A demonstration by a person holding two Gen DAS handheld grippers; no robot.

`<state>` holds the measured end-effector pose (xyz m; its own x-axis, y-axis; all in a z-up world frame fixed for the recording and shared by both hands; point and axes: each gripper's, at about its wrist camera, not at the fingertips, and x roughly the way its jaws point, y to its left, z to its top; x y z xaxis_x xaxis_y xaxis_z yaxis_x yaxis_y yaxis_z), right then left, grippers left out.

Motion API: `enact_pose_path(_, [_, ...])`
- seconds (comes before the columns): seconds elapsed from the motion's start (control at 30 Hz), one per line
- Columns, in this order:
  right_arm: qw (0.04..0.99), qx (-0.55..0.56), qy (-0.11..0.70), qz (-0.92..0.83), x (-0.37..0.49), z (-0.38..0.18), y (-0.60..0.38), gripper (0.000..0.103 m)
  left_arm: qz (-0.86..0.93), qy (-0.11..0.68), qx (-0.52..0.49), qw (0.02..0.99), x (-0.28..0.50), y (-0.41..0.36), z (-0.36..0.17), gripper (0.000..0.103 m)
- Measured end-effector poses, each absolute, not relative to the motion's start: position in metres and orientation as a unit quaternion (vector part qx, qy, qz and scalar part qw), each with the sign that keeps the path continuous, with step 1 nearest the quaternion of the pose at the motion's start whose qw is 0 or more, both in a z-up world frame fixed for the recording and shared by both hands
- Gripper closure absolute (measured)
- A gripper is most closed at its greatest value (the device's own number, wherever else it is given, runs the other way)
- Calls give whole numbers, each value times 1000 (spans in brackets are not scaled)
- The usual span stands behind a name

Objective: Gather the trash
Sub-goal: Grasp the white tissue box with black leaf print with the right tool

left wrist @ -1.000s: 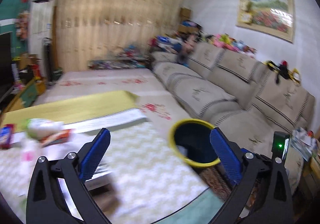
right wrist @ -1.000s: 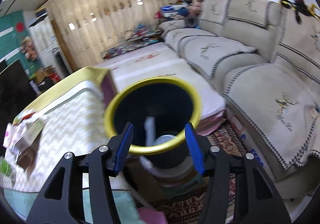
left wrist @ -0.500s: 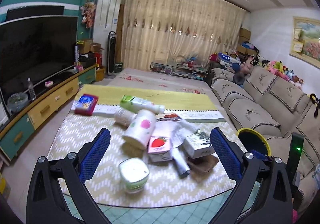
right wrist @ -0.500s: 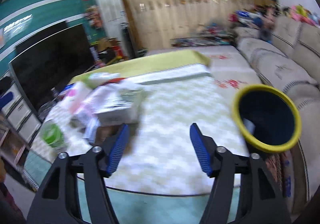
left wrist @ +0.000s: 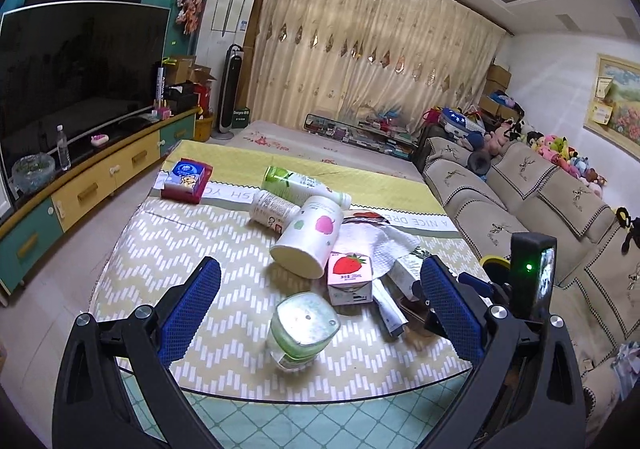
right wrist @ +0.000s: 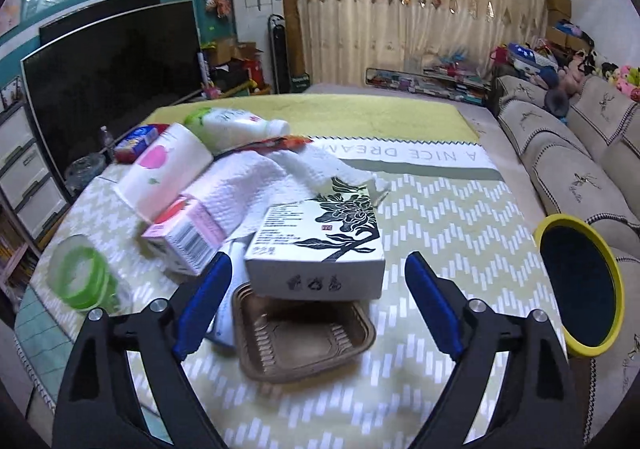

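Note:
A pile of trash lies on the table. In the left wrist view, my left gripper (left wrist: 320, 264) stands open and empty just short of a green-lidded jar (left wrist: 302, 329), a strawberry milk carton (left wrist: 349, 277) and an apple-print paper cup (left wrist: 308, 237). My right gripper (right wrist: 318, 259) has its jaws opening. A white box with a black flower print (right wrist: 320, 249) and a brown plastic tray (right wrist: 304, 333) under it lie between them, and the pads touch neither. The yellow-rimmed bin (right wrist: 580, 285) stands off the table's right edge.
A white paper towel (right wrist: 256, 177), a green-and-white bottle (left wrist: 296, 183), a small white bottle (left wrist: 272, 209) and a blue-and-red box (left wrist: 187, 179) lie farther back. The sofa (left wrist: 520, 201) runs along the right. A TV (left wrist: 80, 61) on a cabinet is at the left.
Both views swung left from the yellow-rimmed bin to the trash pile on the table. The right jaws have spread wider. The left jaws stayed wide.

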<state>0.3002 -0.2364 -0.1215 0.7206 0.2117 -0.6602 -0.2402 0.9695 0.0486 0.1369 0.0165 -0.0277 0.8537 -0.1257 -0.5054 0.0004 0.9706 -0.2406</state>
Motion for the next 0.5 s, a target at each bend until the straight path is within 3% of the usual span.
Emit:
enact_pose_path(0.27, [918, -25, 377, 121, 321, -135, -234, 19, -36, 280, -128, 951, 146, 23, -41, 5])
enact_pose_path(0.37, [921, -11, 371, 122, 321, -134, -238, 32, -34, 281, -130, 950, 147, 24, -43, 5])
enact_pose_path(0.5, [926, -3, 358, 124, 315, -122, -244, 33, -34, 280, -131, 950, 147, 24, -45, 5])
